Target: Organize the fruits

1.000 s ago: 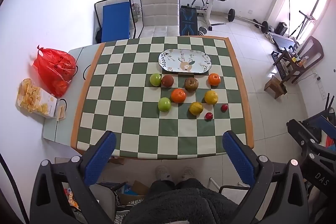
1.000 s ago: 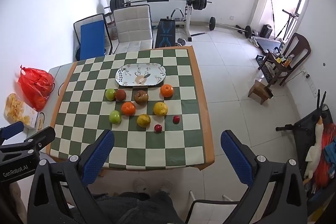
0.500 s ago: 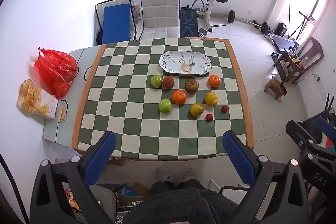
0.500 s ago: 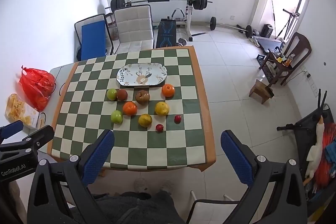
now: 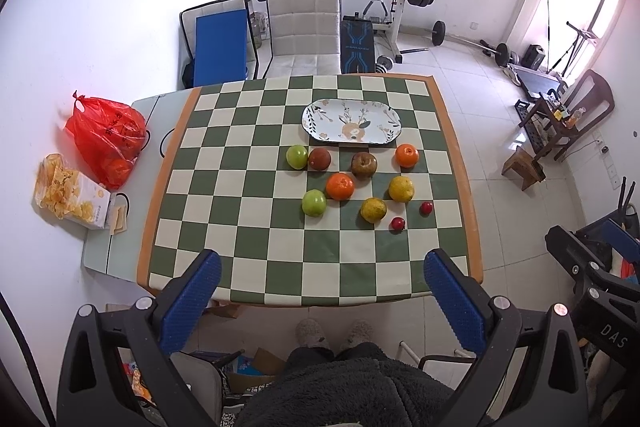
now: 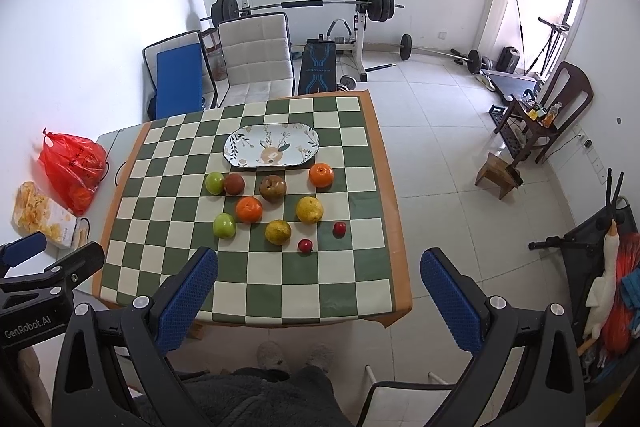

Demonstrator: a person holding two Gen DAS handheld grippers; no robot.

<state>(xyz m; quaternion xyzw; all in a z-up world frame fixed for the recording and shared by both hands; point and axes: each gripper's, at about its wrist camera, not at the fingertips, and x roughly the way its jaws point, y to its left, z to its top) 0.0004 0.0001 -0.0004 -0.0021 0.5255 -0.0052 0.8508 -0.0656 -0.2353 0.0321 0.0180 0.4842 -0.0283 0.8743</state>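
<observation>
Since a second ago we edge slightly back; left gripper point(image 5: 322, 277) and right gripper point(image 6: 320, 277) gape wide, empty, above the surface point(image 5: 248, 267), fruits untouched beside the plate point(image 5: 352, 123).

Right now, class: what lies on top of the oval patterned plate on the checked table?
Nothing lies on the plate; its printed deer shows whole. All the fruit sits on the cloth nearer the person.

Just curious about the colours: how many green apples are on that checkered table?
2. One green apple sits at the left end of the row nearest the plate, touching or almost touching a reddish-brown fruit. The other green apple lies closer to the camera, beside an orange. None looks hidden.
</observation>
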